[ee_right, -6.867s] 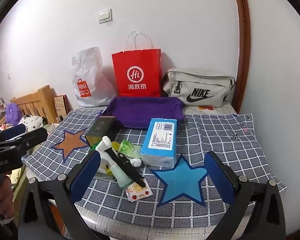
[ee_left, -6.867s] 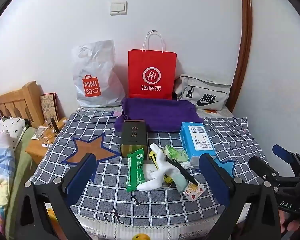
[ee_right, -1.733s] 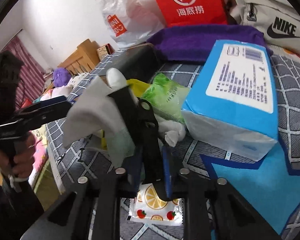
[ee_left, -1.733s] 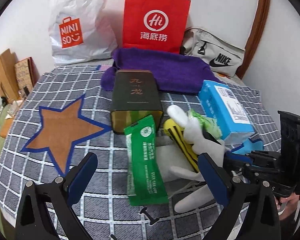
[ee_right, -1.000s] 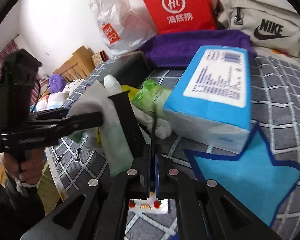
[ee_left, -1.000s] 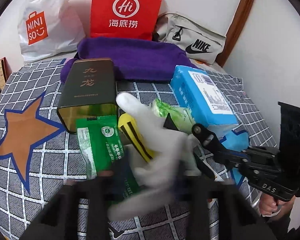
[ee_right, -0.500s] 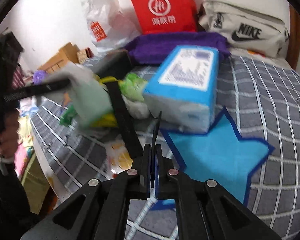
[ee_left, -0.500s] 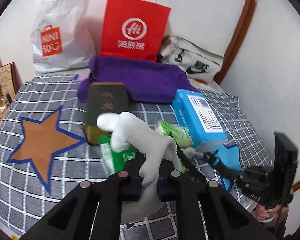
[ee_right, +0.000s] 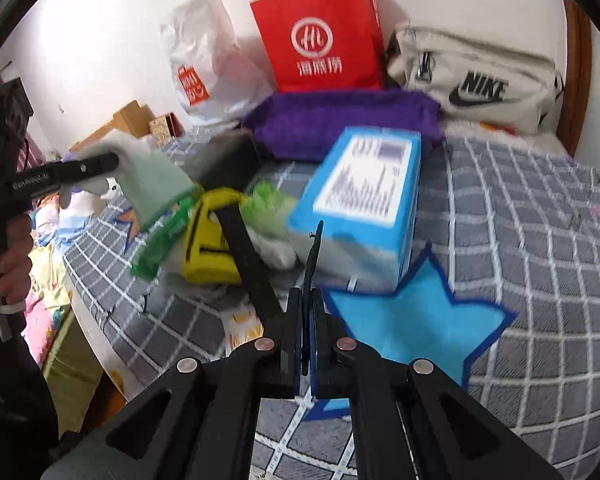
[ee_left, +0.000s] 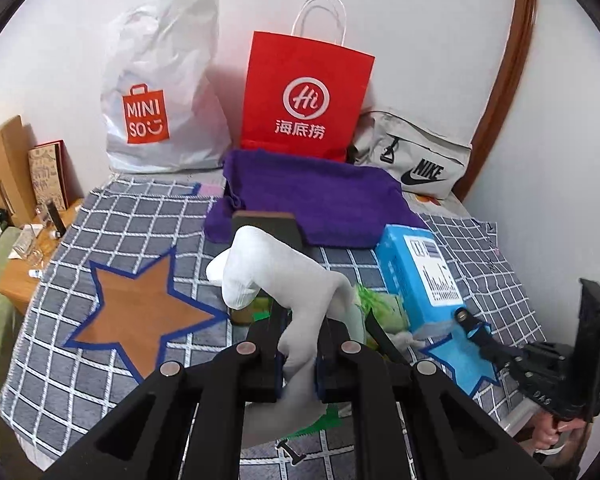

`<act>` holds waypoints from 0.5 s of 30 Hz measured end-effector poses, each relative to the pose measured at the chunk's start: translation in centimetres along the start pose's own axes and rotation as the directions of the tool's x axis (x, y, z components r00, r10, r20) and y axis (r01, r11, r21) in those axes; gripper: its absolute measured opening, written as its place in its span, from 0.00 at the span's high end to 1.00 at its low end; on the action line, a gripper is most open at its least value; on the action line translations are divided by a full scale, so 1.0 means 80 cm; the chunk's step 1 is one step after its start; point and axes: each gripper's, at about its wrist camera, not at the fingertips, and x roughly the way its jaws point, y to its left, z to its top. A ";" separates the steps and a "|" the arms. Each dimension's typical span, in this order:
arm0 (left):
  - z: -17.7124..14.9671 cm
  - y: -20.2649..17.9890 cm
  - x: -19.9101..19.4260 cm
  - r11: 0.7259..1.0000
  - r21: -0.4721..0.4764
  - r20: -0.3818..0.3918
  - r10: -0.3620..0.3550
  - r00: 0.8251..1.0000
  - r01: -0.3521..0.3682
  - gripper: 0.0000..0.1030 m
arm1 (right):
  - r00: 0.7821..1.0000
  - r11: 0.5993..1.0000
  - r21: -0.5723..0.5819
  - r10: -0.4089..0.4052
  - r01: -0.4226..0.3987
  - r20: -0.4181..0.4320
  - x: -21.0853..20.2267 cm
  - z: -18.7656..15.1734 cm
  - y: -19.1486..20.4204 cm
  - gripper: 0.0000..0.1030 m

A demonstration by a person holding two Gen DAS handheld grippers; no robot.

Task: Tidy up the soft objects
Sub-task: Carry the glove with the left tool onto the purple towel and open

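My left gripper (ee_left: 298, 364) is pinching the sock (ee_left: 284, 280); my right gripper (ee_right: 307, 340) is squeezing what looks like a black strap (ee_right: 248, 252) at frame centre, possibly dragging the clutter along.

soft knit sock (ee_left: 284, 276); glossy (crinkled) plastic bag (ee_left: 160, 96)

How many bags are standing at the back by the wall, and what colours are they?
White plastic bag: 1
Red paper bag: 1
Grey Nike bag: 1
Total: 3
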 end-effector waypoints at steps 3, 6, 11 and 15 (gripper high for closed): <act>0.011 0.001 -0.001 1.000 -0.005 0.003 0.003 1.000 -0.003 0.90 | 1.000 1.000 -0.015 -0.013 0.013 0.026 -0.009 0.024 0.006 0.97; 0.022 0.002 -0.001 1.000 -0.008 0.008 0.001 1.000 -0.001 0.90 | 0.999 0.999 -0.023 -0.021 0.022 0.046 -0.012 0.047 0.007 0.97; 0.045 0.003 0.004 1.000 -0.009 0.016 0.004 1.000 -0.004 0.90 | 0.997 0.999 -0.040 -0.034 0.037 0.067 -0.011 0.079 0.009 0.97; 0.064 0.007 0.013 1.000 -0.016 0.019 0.014 1.000 -0.013 0.90 | 0.996 0.998 -0.050 -0.044 0.048 0.078 -0.003 0.106 0.006 0.97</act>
